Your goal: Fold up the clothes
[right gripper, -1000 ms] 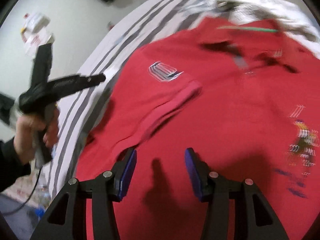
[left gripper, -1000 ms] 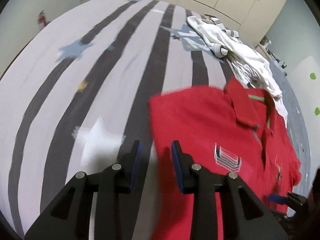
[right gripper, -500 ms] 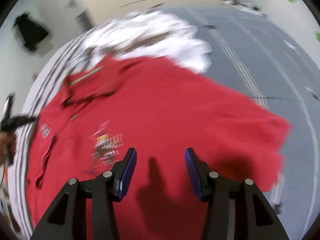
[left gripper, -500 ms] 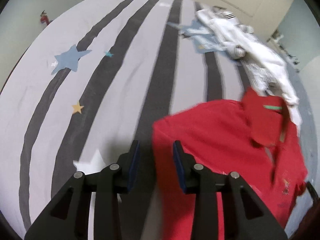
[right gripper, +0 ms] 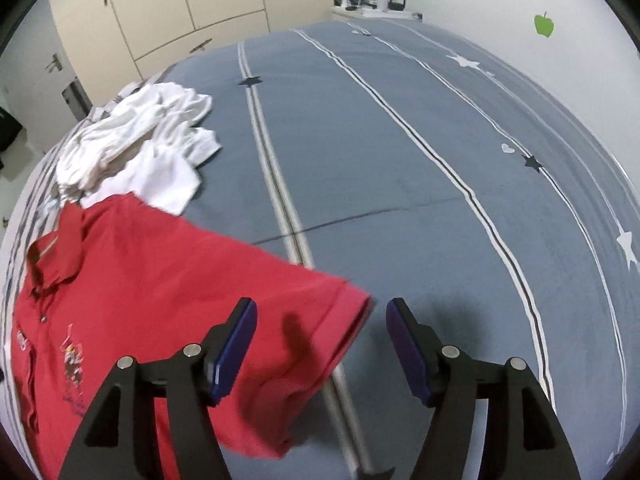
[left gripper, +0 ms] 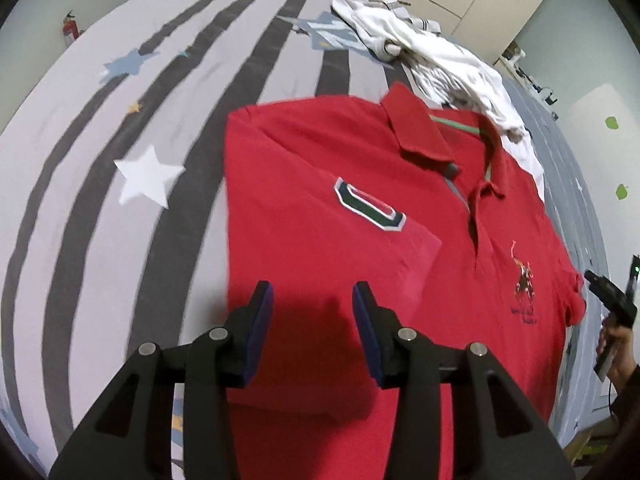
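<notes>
Red polo shirt [left gripper: 320, 168], green-white sleeve patch [left gripper: 370, 210]; white clothes [right gripper: 136, 140]; grey-striped bedspread [left gripper: 120, 152], white star [left gripper: 146, 178].

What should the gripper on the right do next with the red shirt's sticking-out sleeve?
Probably lower and pinch that sleeve, then fold it inward. The right gripper has just been opening and holds nothing; the sleeve's cuff lies flat between its fingers. On the red shirt the other sleeve already lies folded over.

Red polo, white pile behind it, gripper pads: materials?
Red polo: matte knit, likely cotton; ribbed sleeve cuff, stitched badge, soft folds.
White clothes: soft matte fabric, probably cotton; crumpled, ribbed edges. Weave too blurred to tell.
Pads on the left hand-held gripper: blue, slightly glossy, rubber or soft plastic, on black hard-plastic fingers with metal pins.
</notes>
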Motion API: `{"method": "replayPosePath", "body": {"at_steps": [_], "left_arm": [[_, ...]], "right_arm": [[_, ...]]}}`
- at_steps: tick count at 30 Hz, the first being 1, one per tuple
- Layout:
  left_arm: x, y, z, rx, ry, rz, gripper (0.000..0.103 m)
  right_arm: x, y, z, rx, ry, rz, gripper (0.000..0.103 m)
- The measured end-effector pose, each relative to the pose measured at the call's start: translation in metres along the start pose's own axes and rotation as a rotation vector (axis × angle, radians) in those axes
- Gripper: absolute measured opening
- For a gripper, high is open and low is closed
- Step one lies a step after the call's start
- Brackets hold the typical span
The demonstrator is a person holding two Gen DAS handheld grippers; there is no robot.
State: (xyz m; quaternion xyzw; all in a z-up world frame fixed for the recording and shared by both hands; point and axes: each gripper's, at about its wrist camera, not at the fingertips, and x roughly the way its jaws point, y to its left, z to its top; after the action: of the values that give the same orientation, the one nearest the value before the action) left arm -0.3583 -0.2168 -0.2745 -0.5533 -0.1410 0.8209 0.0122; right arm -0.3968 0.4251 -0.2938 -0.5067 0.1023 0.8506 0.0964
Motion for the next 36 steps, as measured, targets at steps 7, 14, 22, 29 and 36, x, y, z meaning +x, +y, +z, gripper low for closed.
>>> {"method": "replayPosePath", "body": {"at_steps": [7, 14, 22, 29, 36], "left_arm": [[0.001, -0.008, -0.001, -0.017, -0.004, -0.002, 0.038], [-0.001, -0.007, -0.006, -0.012, 0.0, -0.011, 0.038], [-0.011, 0.019, -0.013, -0.061, -0.003, -0.033, 0.038], [-0.027, 0.047, -0.019, -0.084, -0.013, -0.051, 0.038], [-0.035, 0.069, -0.026, -0.078, 0.011, -0.056, 0.038]], "right_arm": [[0.042, -0.015, 0.003, -0.025, 0.073, 0.052, 0.06], [0.044, 0.001, -0.001, -0.09, 0.087, 0.111, 0.015], [-0.025, 0.048, 0.015, -0.144, -0.01, 0.243, 0.007], [-0.074, 0.164, 0.007, -0.282, -0.023, 0.362, 0.007], [-0.051, 0.269, -0.022, -0.345, 0.133, 0.44, 0.026]]}}
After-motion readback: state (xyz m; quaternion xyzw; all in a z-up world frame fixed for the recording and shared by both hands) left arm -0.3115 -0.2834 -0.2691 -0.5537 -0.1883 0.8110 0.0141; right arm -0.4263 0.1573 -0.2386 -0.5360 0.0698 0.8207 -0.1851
